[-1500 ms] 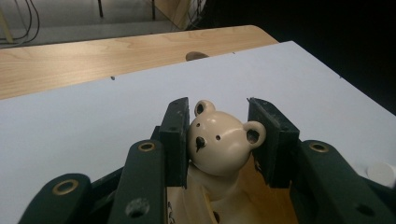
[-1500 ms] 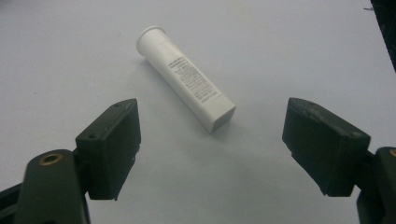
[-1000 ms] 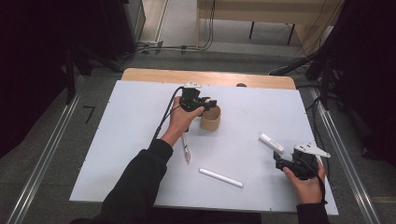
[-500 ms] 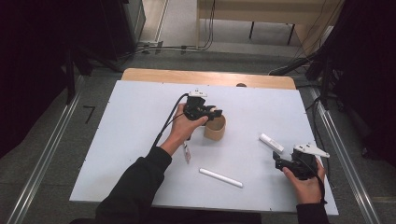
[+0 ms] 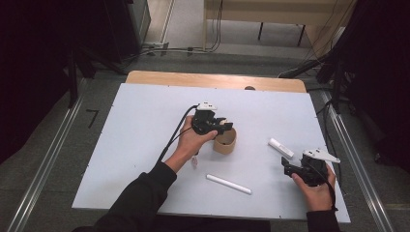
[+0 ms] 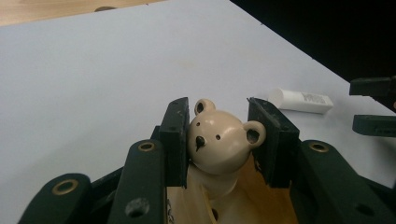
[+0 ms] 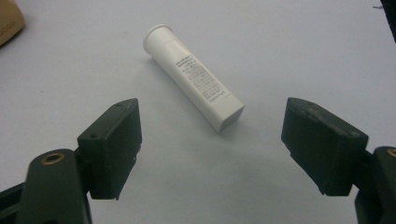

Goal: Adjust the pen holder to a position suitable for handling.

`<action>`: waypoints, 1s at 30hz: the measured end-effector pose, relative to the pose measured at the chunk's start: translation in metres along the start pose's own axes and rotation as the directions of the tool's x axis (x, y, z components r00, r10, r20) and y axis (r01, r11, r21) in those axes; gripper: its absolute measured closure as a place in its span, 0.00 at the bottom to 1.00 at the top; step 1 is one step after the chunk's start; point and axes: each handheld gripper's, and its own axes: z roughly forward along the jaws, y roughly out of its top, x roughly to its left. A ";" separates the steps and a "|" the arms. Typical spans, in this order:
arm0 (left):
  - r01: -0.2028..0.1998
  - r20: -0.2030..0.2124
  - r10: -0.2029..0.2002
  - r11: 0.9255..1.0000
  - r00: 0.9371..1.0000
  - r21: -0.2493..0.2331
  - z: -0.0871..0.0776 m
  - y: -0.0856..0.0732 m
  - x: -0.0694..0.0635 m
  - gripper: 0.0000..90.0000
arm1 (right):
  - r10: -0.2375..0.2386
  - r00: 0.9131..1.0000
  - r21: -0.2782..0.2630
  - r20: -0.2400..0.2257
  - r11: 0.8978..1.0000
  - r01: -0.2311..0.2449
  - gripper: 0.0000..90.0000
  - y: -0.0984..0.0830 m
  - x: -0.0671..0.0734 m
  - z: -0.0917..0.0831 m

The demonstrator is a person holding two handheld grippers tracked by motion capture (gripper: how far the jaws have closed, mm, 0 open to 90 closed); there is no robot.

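Note:
My left gripper [image 6: 223, 116] is shut on a beige bear head [image 6: 219, 142], one pad on its cheek and the other against its ear. The bear rises from a tan round cup [image 5: 225, 142] near the table's middle, where the left gripper [image 5: 225, 126] reaches over the cup's rim. My right gripper [image 7: 210, 140] stands open, low over the table at the right. A short white tube [image 7: 194, 77] with printed text lies just ahead of its jaws, untouched. From above, the tube [image 5: 281, 147] lies a little beyond the right gripper [image 5: 289, 169].
A long white stick [image 5: 228, 184] lies near the front edge of the white tabletop [image 5: 145, 121]. A small pale item [image 5: 194, 162] lies beside the left wrist. Beyond the white top runs a wooden table edge [image 5: 193, 77]. The right gripper's jaws [image 6: 373, 105] appear at the far right in the left gripper view.
The left hand has drawn back toward the person and slightly right, and the tan cup has come along with it. The right hand has stayed in place.

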 end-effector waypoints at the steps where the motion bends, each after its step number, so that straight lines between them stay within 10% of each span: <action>1: -0.001 -0.002 0.001 1.000 1.000 -0.003 0.000 0.000 -0.001 0.68 | 0.001 1.000 0.001 0.000 1.000 -0.001 0.21 0.000 0.000 0.000; 10: -0.018 -0.030 0.018 1.000 0.999 -0.015 0.002 -0.001 -0.003 0.67 | 0.002 1.000 -0.001 -0.001 1.000 -0.002 0.21 0.000 -0.001 0.000; 17: -0.035 -0.052 0.033 0.999 0.998 -0.030 -0.004 0.001 -0.008 0.44 | 0.000 1.000 -0.002 -0.003 1.000 0.000 0.21 0.000 -0.001 0.000; 30: -0.008 -0.100 0.000 0.997 0.995 -0.078 -0.041 -0.013 -0.004 0.30 | -0.001 1.000 -0.001 0.002 1.000 0.001 0.21 -0.001 -0.001 0.000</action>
